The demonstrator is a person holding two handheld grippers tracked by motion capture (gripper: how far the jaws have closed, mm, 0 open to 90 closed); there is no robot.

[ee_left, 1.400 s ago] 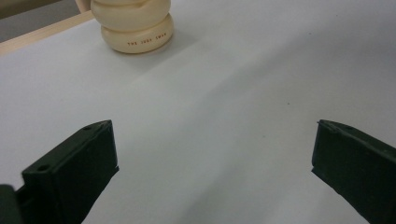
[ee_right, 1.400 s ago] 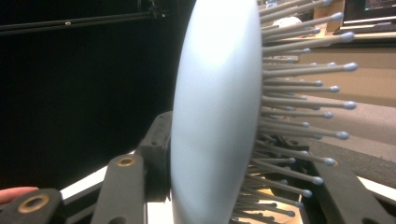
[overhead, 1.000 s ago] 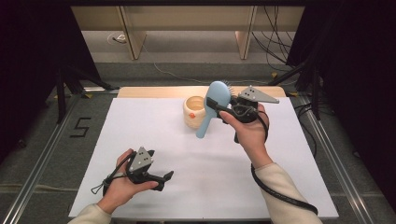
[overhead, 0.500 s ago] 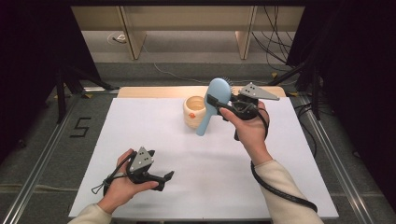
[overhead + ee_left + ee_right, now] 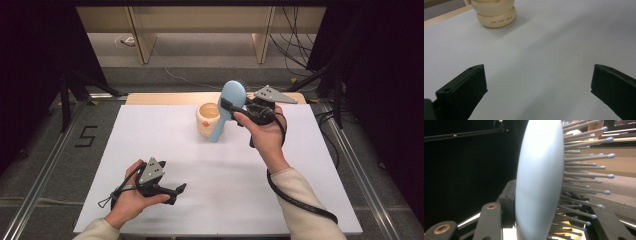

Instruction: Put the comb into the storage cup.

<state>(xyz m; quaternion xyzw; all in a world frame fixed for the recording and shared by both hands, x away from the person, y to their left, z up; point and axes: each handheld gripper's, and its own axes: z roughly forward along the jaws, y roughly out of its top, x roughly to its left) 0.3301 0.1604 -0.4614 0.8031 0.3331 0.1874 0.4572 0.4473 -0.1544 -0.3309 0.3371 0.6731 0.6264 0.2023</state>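
A light blue hairbrush (image 5: 231,100) hangs tilted in the air, head up and handle down. My right gripper (image 5: 231,107) is shut on it just below the head. In the right gripper view the brush's smooth back (image 5: 536,182) faces left and its bristles (image 5: 584,180) point right, between my jaws. The handle's lower end crosses in front of the right side of a cream ribbed cup (image 5: 206,120); I cannot tell whether they touch. My left gripper (image 5: 179,192) rests low near the table's front left, open, nothing between its jaws (image 5: 539,92). The cup (image 5: 495,12) stands far ahead of it.
The white tabletop (image 5: 150,135) has a wooden strip (image 5: 165,98) along its back edge. Metal rails (image 5: 45,175) run along both sides, and a "5" mark (image 5: 86,136) is on the floor at the left. A black cable (image 5: 300,202) trails from the right gripper.
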